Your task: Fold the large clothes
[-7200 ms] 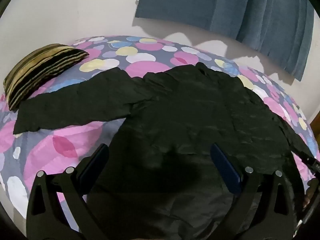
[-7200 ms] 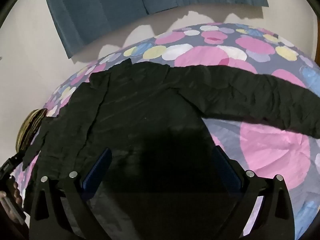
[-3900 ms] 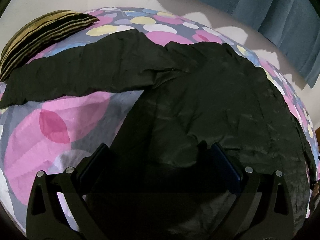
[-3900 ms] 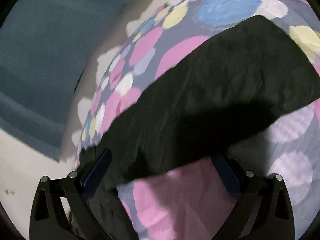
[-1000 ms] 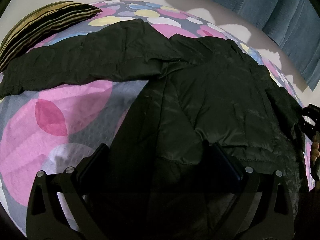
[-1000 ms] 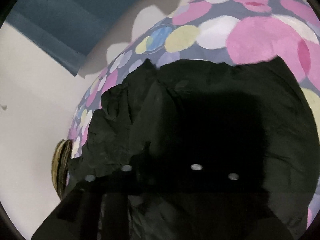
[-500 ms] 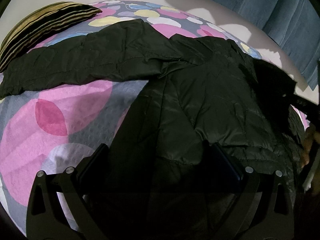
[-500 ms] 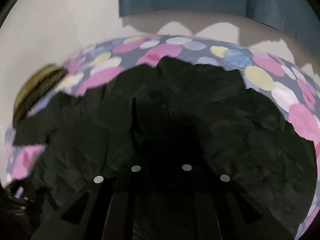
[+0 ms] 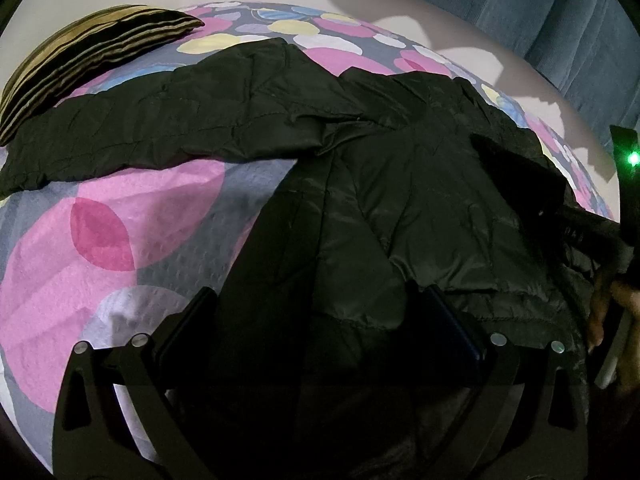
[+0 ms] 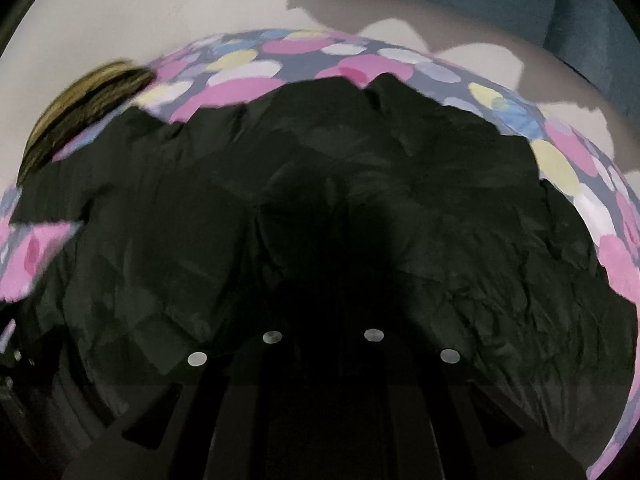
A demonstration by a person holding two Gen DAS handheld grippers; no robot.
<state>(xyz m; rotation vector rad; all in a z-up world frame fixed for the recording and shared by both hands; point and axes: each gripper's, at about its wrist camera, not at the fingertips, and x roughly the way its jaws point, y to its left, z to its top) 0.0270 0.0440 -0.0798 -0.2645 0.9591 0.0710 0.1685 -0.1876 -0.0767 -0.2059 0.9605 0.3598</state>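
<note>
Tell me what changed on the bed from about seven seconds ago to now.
The right gripper closed on the black jacket's right sleeve, which lay stretched out sideways, and carried it in over the body. The left gripper moved closer but remains open over the hem. The left sleeve, the striped pillow and the dotted bedsheet stayed as they were.

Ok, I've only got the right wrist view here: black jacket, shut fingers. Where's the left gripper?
Observer: The left gripper hangs open over the jacket near its bottom edge, gripping nothing.
Operator: And the sleeve on the pillow side?
Observer: That sleeve lies stretched flat on the bedspread toward the striped pillow.
Operator: What is my gripper holding?
Observer: The right gripper pinches a black flap, likely the other sleeve, raised over the jacket body.
</note>
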